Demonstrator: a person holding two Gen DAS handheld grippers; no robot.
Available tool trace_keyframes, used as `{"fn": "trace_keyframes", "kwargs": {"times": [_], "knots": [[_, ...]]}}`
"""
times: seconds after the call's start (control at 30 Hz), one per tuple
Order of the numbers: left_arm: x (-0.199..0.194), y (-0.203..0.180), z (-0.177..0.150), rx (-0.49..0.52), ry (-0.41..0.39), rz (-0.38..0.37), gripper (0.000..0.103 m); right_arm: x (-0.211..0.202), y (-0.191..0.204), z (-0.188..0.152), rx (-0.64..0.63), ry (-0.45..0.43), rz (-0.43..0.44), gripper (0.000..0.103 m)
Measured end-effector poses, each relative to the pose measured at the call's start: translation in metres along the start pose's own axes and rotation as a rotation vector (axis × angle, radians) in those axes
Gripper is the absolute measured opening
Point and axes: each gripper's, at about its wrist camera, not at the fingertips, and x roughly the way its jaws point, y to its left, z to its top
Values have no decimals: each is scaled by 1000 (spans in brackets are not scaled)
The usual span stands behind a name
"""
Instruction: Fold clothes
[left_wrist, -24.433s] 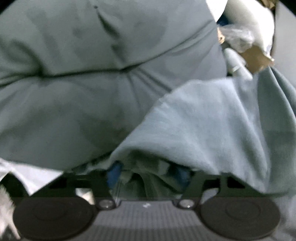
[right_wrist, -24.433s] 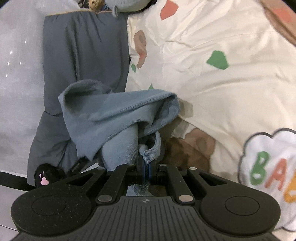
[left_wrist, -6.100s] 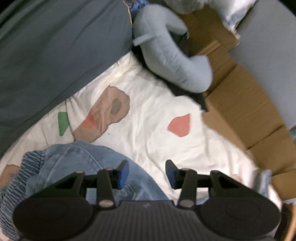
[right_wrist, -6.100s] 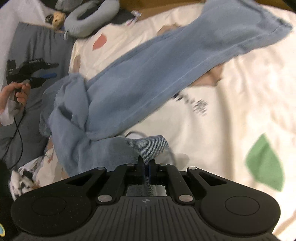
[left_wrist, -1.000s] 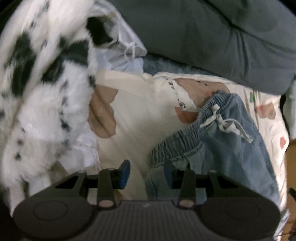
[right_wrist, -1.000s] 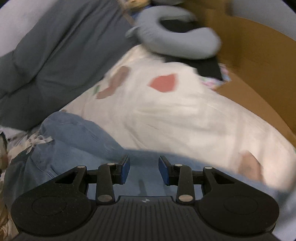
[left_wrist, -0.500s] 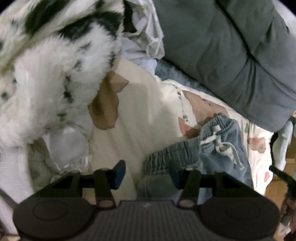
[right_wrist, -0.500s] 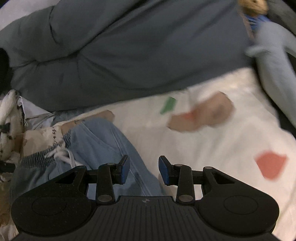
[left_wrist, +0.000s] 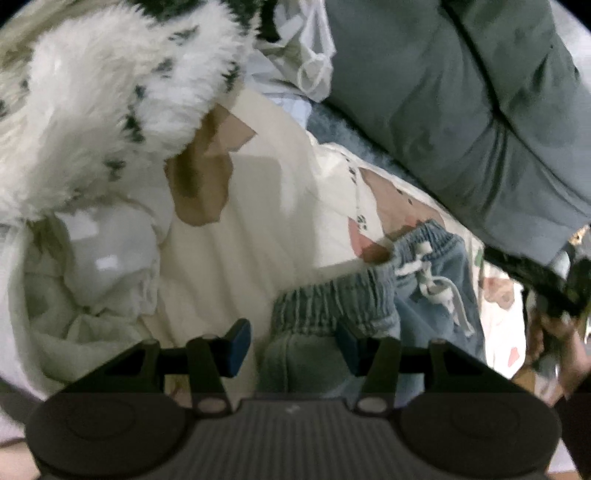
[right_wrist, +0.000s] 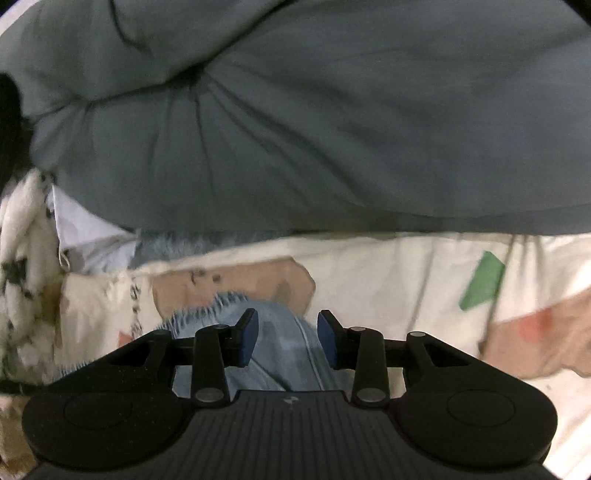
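Now, at the bed:
Setting: a patterned bedsheet (right_wrist: 388, 266), a grey duvet (right_wrist: 332, 129) heaped behind, a spotted fluffy throw (left_wrist: 110, 92) at one side.
Garment: pale denim trousers (left_wrist: 436, 295) lie rumpled on the sheet, elastic waistband (left_wrist: 332, 306) and white drawstring (left_wrist: 432, 280) uppermost.
Left tongs (left_wrist: 293, 343): pads apart, one at each side of the bunched waistband, not pressing.
Right tongs (right_wrist: 288, 336): pads apart above the trouser cloth, gripping nothing.
Done so far: no neat fold is visible; the trousers look loosely gathered.
Left to do: probably a grip at the waistband, smoothing, then folding.
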Motion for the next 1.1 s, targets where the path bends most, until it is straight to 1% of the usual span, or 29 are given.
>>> {"fn": "trace_keyframes", "kwargs": {"times": [0.1,0.23,0.27,0.33,0.43,0.5,0.57,0.6,0.63,0.67,0.73,0.77,0.8,0.83,0.87,0.9,0.93,1.03,1.1], "knots": [[4,4,-2,4,11,-6,56,12,1,9,-8,17,0,47],[17,8,-2,-6,37,-20,57,33,-2,11,-10,77,-16,47],[21,8,-3,-3,51,-16,59,38,0,11,-21,95,-13,47],[29,9,-5,-6,77,-11,60,45,4,9,-67,136,-12,47],[38,13,-9,-22,100,-18,60,58,13,4,-152,200,-39,47],[43,14,-12,-21,116,-30,56,64,14,1,-186,245,-49,47],[47,14,-14,-18,142,-46,46,68,14,0,-209,278,-51,47],[50,14,-15,-17,159,-55,45,70,14,-1,-220,294,-52,47],[52,13,-16,-7,166,-57,41,72,14,-1,-231,310,-52,47],[52,13,-17,5,167,-57,33,74,14,-2,-241,327,-53,47],[51,13,-16,20,159,-55,23,74,15,0,-242,350,-47,47],[49,13,-15,22,150,-52,19,75,14,1,-239,360,-42,47],[46,14,-14,24,140,-50,17,75,14,2,-236,370,-37,46],[43,15,-14,29,123,-47,15,75,14,3,-234,375,-37,36],[38,15,-12,30,104,-47,14,74,14,3,-233,380,-38,29],[33,16,-10,31,85,-50,14,73,14,4,-232,385,-40,11],[29,16,-9,32,68,-50,13,69,18,5,-251,375,-48,4],[18,14,-3,41,25,-48,13,54,29,6,-323,338,-76,2],[13,9,2,58,2,-52,12,40,32,9,-338,310,-97,1]]}}
